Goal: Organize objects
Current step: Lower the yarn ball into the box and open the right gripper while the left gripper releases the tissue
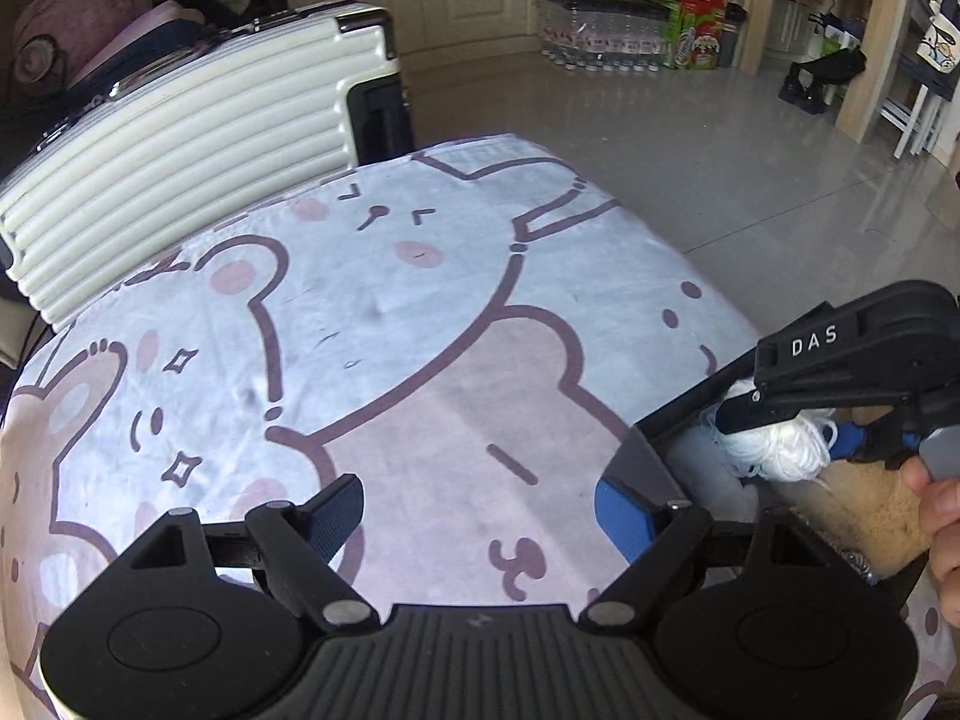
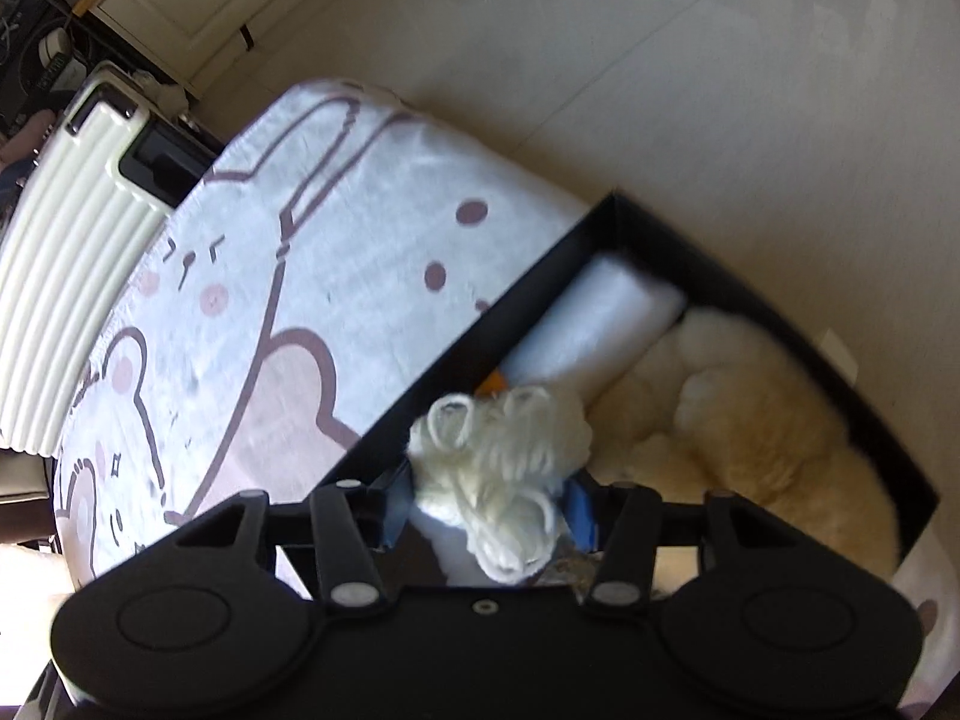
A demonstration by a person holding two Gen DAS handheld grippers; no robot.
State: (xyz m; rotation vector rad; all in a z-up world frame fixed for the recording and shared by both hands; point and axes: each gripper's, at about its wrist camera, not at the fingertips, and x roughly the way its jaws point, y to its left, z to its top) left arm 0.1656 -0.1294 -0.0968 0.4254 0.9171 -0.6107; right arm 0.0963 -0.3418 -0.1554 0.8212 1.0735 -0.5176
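In the right wrist view my right gripper (image 2: 489, 510) is shut on a skein of white yarn (image 2: 498, 468). It hangs over the near end of an open black box (image 2: 606, 204) that sits on the right side of the blanket. Inside the box lie a fluffy cream item (image 2: 750, 420) and a white roll (image 2: 600, 324). The left wrist view shows the same right gripper (image 1: 786, 438) with the yarn (image 1: 780, 450) above the box (image 1: 645, 456), and a hand behind it. My left gripper (image 1: 480, 516) stands open over the blanket with nothing between its fingers.
A pale blanket (image 1: 390, 330) printed with cartoon bears covers the work surface. A ribbed white suitcase (image 1: 180, 180) stands against its far left edge. Beyond lies tiled floor (image 1: 720, 168) with packs of bottles (image 1: 600, 36) and cabinets.
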